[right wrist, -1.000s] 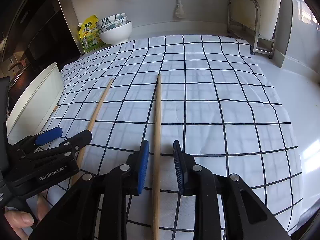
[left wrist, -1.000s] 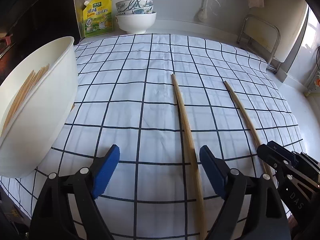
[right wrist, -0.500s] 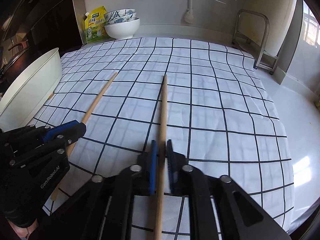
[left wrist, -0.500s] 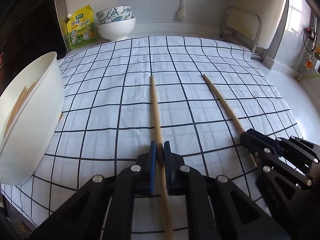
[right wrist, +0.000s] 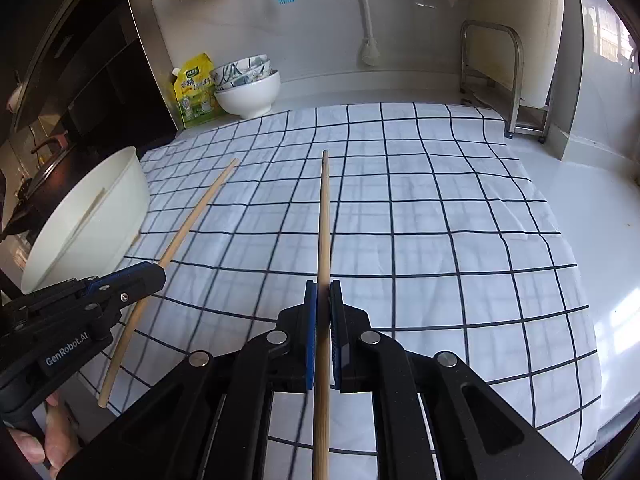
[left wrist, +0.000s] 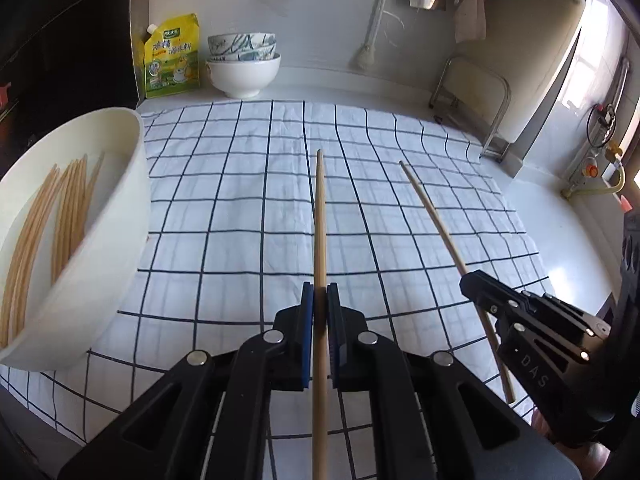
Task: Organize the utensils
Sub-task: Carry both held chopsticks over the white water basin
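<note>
My left gripper (left wrist: 320, 300) is shut on a long wooden chopstick (left wrist: 319, 216) and holds it above the checked cloth (left wrist: 240, 200). My right gripper (right wrist: 323, 292) is shut on a second chopstick (right wrist: 325, 216), also lifted. Each view shows the other pair: the right gripper (left wrist: 472, 280) with its chopstick (left wrist: 432, 216) at the right, the left gripper (right wrist: 154, 270) with its chopstick (right wrist: 200, 208) at the left. A large white bowl (left wrist: 120, 216) at the left holds several chopsticks (left wrist: 60, 208); it also shows in the right wrist view (right wrist: 100, 216).
Stacked bowls (left wrist: 244, 68) and a yellow pouch (left wrist: 172, 56) stand at the back by the wall. A metal rack (right wrist: 504, 80) stands at the back right. The cloth ends at a white counter (right wrist: 600, 216) on the right.
Both grippers closed on their chopsticks and lifted them off the cloth. The left one was open a second ago.
</note>
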`<action>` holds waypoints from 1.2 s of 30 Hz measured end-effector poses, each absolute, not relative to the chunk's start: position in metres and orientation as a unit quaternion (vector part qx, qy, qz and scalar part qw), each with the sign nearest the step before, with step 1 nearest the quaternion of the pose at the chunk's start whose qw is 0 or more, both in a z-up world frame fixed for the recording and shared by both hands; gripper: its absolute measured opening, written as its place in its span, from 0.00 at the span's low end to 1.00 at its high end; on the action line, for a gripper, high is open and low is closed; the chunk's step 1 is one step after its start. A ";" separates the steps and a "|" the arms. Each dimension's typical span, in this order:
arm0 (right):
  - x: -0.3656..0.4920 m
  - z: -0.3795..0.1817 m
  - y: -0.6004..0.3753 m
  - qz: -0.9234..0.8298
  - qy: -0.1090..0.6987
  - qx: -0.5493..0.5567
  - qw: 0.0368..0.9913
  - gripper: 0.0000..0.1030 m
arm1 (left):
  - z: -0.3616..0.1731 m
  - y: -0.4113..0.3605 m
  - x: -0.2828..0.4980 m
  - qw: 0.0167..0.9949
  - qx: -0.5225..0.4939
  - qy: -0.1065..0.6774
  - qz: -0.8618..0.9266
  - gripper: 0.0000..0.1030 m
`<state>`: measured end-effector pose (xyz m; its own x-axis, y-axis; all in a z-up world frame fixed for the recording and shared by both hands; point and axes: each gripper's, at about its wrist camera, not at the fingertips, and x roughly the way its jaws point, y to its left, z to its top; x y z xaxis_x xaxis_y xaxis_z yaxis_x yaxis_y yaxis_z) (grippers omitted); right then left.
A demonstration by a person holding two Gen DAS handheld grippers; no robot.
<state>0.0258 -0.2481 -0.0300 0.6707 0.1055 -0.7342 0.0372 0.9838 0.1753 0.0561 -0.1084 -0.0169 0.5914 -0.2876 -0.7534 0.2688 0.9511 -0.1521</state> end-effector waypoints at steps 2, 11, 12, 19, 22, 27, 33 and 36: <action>0.030 -0.022 -0.241 0.027 0.401 0.098 0.910 0.06 | -0.002 -0.100 0.056 0.898 -0.016 0.410 -0.160 0.07; 0.064 0.027 -0.165 0.094 0.372 0.082 0.920 0.06 | 0.053 -0.015 0.062 0.926 -0.052 0.349 -0.132 0.07; 0.069 0.031 -0.153 0.103 0.370 0.079 0.920 0.06 | 0.056 -0.002 0.063 0.929 -0.057 0.344 -0.123 0.07; 0.107 0.042 -0.067 0.172 0.374 0.051 0.910 0.06 | 0.051 0.084 0.073 0.937 -0.076 0.338 -0.049 0.07; 0.124 0.039 -0.032 0.196 0.388 0.041 0.900 0.06 | 0.041 0.115 0.080 0.934 -0.085 0.347 -0.025 0.07; 0.147 0.027 0.010 0.216 0.410 0.029 0.886 0.06 | 0.030 0.149 0.092 0.930 -0.095 0.356 -0.003 0.07; 0.163 0.010 0.037 0.222 0.433 0.016 0.873 0.06 | 0.020 0.166 0.103 0.924 -0.096 0.370 0.004 0.07; 0.165 0.005 0.040 0.218 0.439 0.015 0.872 0.06 | 0.014 0.168 0.107 0.921 -0.098 0.378 0.003 0.08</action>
